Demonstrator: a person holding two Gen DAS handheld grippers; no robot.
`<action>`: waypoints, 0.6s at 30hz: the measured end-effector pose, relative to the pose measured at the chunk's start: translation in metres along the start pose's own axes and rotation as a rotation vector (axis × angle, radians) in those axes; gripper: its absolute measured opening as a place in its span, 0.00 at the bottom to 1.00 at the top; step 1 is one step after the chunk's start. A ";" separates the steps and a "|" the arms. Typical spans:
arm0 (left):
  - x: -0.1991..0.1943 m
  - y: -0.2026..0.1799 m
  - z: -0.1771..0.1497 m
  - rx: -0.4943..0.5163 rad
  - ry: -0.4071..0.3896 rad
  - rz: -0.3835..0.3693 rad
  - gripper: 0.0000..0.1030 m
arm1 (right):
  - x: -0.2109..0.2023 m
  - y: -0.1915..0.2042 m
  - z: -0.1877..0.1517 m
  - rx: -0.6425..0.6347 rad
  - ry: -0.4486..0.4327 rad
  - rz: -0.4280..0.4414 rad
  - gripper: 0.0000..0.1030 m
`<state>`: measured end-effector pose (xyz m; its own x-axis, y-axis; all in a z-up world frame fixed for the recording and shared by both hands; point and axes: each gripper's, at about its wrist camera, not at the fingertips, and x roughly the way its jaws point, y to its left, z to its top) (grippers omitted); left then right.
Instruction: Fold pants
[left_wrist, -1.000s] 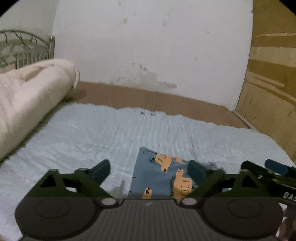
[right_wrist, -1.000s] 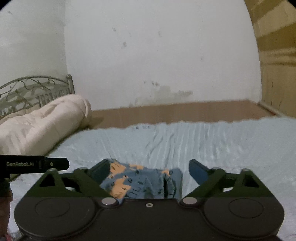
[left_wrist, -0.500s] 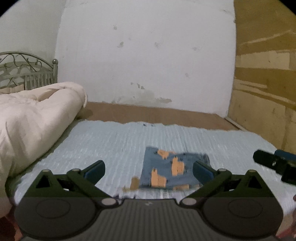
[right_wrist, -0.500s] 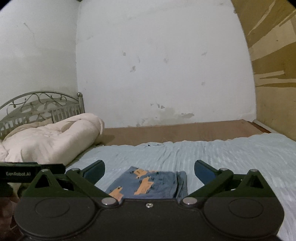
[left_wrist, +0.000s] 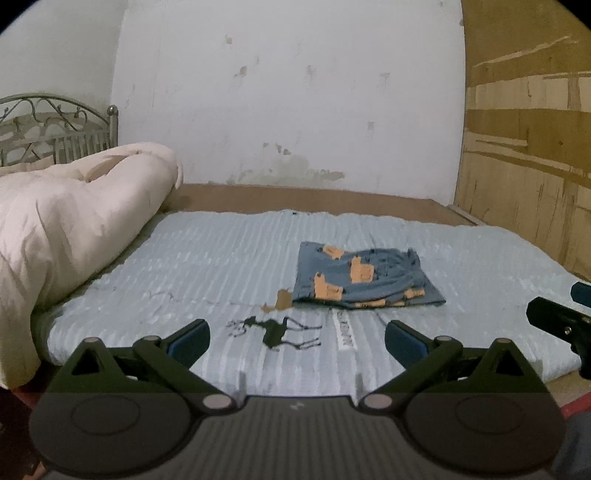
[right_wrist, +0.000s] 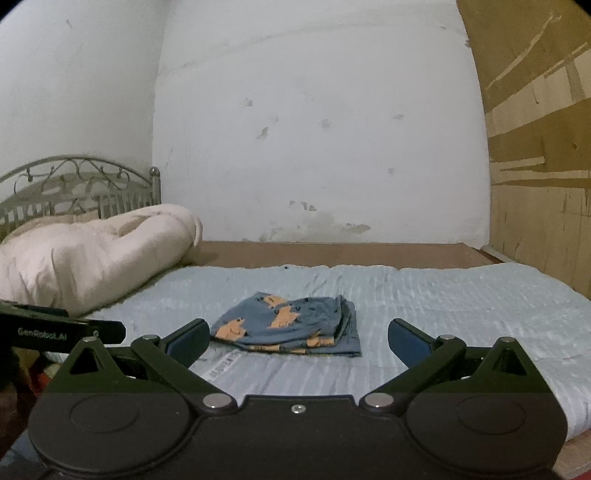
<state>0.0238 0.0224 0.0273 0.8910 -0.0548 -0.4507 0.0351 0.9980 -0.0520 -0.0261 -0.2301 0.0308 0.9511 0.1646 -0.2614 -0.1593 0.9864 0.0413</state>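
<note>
The blue pants with orange prints lie folded into a small flat bundle on the pale blue bedspread. In the right wrist view the same pants rest beyond the fingertips. My left gripper is open, empty, and held back from the pants near the front edge of the bed. My right gripper is open too, with nothing between its fingers, a short way in front of the bundle. The tip of the right gripper shows at the right edge of the left wrist view.
A rolled cream duvet lies along the left side before a metal headboard. A white wall stands behind the bed, wooden panelling on the right. A deer print marks the bedspread near the front edge.
Both grippers have pulled back from the pants, which now lie farther away and fully in view on the bedspread. Both stay open and empty.
</note>
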 end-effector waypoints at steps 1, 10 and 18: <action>0.000 0.001 -0.002 -0.003 0.004 0.003 0.99 | -0.001 0.002 -0.003 -0.005 0.004 0.002 0.99; 0.001 0.006 -0.007 -0.018 0.023 0.013 0.99 | 0.005 0.006 -0.009 -0.014 0.025 0.013 0.99; 0.004 0.003 -0.007 -0.007 0.035 0.009 0.99 | 0.006 0.003 -0.009 -0.002 0.029 0.006 0.99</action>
<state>0.0240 0.0245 0.0193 0.8750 -0.0470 -0.4818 0.0241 0.9983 -0.0536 -0.0228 -0.2263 0.0209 0.9421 0.1704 -0.2888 -0.1657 0.9853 0.0408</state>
